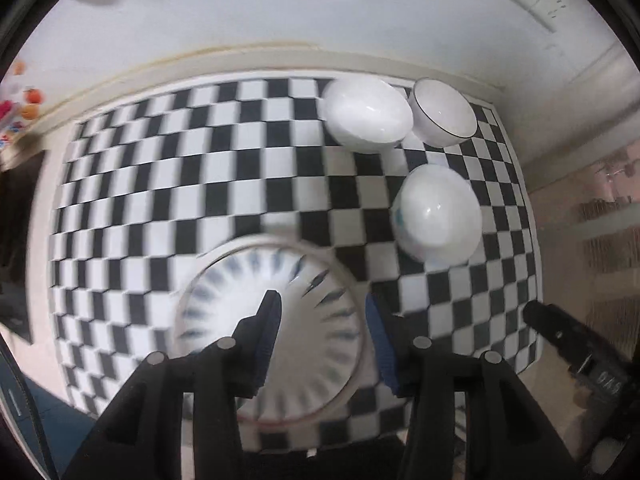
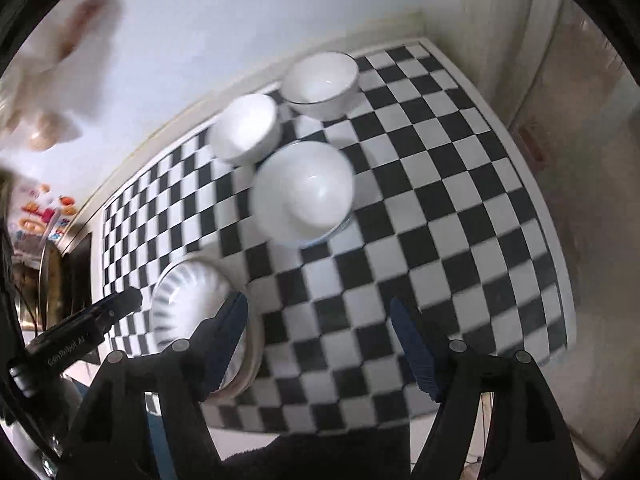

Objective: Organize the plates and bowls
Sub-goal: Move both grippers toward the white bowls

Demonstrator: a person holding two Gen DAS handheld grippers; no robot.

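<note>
On the checkered table (image 1: pixel 160 160), the striped plate stack (image 1: pixel 280 320) sits near-left and three white bowls (image 1: pixel 438 216) cluster far-right, seemingly sorted by kind, while the left gripper (image 1: pixel 322 320) and right gripper (image 2: pixel 320 332) hover parted and empty.

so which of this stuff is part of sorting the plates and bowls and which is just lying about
Job:
striped plate
black-rimmed bowl
plain white bowl
blue-marked bowl

Lying about:
checkered tablecloth
colourful clutter, too blurred to identify
</note>
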